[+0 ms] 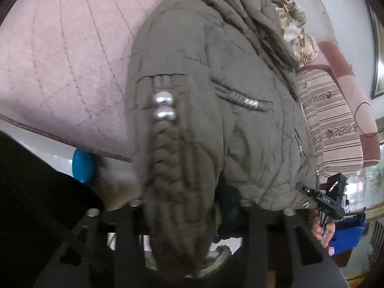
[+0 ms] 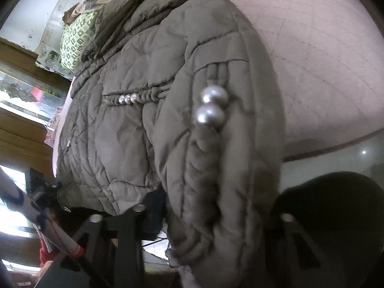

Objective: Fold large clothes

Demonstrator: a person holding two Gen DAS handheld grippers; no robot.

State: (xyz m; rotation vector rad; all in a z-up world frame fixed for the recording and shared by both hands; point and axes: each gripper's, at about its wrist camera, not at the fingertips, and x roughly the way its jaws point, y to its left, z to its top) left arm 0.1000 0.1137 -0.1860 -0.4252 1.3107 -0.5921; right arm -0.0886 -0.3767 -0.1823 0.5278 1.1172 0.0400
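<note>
An olive-grey padded jacket lies spread on a pink bed cover. In the left wrist view one sleeve, with braided trim and two pearl beads, runs down between the fingers of my left gripper, which is shut on its cuff end. The right wrist view shows the jacket and a pearl-trimmed sleeve hanging into my right gripper, shut on it. Both grippers' fingertips are hidden under the fabric. A hand holding the other gripper shows at the hem's right corner.
A floral cloth and a green-patterned one lie beyond the collar. A striped cushion sits to the right. A blue object rests on the pale floor below the bed edge. Wooden furniture stands to the left.
</note>
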